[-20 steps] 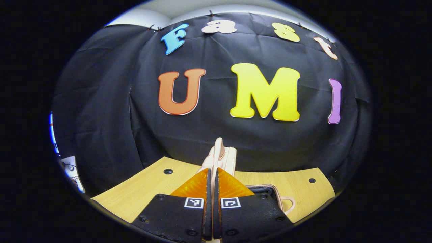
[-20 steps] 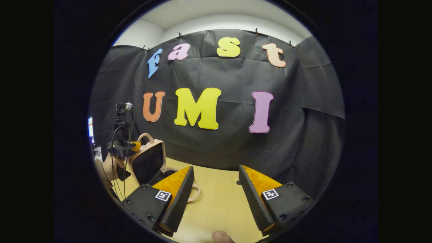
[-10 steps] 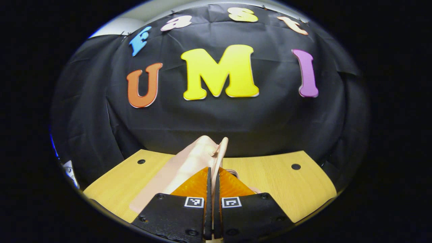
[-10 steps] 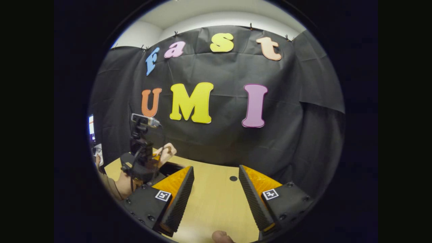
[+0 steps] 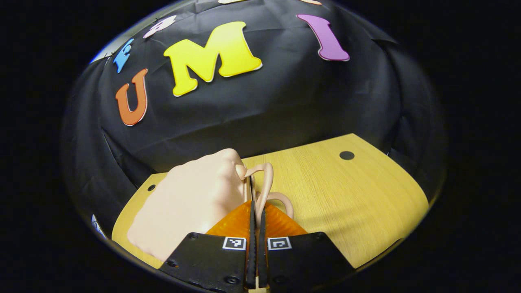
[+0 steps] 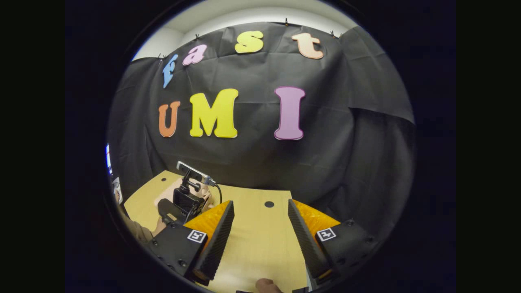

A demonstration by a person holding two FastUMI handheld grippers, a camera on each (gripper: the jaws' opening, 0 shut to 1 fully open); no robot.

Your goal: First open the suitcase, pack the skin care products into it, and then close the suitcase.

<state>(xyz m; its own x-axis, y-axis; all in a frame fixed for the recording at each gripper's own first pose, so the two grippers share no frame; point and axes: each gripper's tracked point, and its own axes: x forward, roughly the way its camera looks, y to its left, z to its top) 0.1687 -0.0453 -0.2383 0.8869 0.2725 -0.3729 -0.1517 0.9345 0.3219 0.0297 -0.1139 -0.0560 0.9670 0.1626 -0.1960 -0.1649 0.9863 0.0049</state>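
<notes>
Left tongs (image 5: 255, 228) clamped on the upper handle (image 5: 264, 183) of the pink suitcase (image 5: 191, 203), lid nearly flat on the tabletop (image 5: 346, 191), just left of them. Right tongs (image 6: 260, 234) wide apart, empty, well off to the right.

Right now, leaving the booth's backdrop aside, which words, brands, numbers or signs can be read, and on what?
Readable text: none.
Peach-pink soft suitcase, with its loop handle between the shut fingers of the left gripper: no print visible.
Square black-and-white markers on the left gripper and the right gripper: coded patterns, no words.
Light wooden table: no writing.
</notes>
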